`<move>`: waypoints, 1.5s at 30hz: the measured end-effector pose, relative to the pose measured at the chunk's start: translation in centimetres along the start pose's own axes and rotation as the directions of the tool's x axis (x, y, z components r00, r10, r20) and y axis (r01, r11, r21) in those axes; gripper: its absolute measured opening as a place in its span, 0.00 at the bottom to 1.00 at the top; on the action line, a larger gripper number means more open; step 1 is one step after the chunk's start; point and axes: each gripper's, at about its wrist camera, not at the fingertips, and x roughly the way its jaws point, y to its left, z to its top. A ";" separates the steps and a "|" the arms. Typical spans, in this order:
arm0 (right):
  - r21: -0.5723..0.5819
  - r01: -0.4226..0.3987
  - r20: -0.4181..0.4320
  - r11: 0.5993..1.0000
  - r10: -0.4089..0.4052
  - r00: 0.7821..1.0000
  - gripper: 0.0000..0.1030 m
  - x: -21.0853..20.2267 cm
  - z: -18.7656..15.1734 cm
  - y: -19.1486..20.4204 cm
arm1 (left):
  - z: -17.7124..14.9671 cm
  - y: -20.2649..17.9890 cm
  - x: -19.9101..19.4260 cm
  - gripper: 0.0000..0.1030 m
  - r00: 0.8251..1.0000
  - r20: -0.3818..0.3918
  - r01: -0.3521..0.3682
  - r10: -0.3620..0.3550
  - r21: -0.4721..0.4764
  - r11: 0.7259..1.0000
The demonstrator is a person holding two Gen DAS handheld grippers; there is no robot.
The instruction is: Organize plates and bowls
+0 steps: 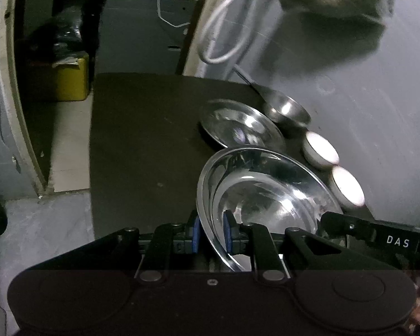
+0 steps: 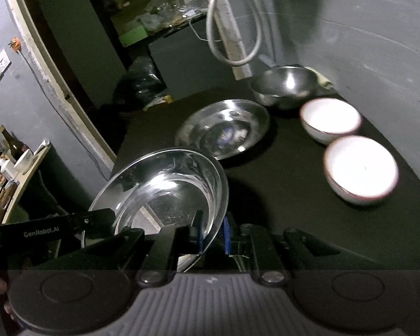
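Both grippers hold one steel plate [image 1: 263, 193] by opposite rims, above the dark table [image 1: 142, 140]. My left gripper [image 1: 212, 233] is shut on its left rim. My right gripper [image 2: 212, 233] is shut on the right rim of the same plate [image 2: 165, 187]. The right gripper's finger [image 1: 347, 228] shows in the left wrist view and the left gripper's finger [image 2: 70, 224] in the right wrist view. A second steel plate [image 2: 224, 128] lies flat beyond it. A steel bowl [image 2: 285, 86] stands behind that. Two white bowls [image 2: 330, 119] [image 2: 361, 170] stand at the right.
The grey wall [image 2: 378, 56] runs close along the table's right side, with a white cable loop [image 2: 232, 28] hanging at the back. The table's left edge drops to the floor [image 1: 70, 145]. A side shelf with bottles [image 2: 11, 154] stands far left.
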 end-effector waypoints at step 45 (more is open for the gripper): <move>-0.177 0.099 -0.121 0.979 -0.121 0.985 0.26 -2.2 -4.6 1.2 | -3.2 -4.7 0.0 0.29 0.979 -0.117 -0.138 0.167 0.220 0.966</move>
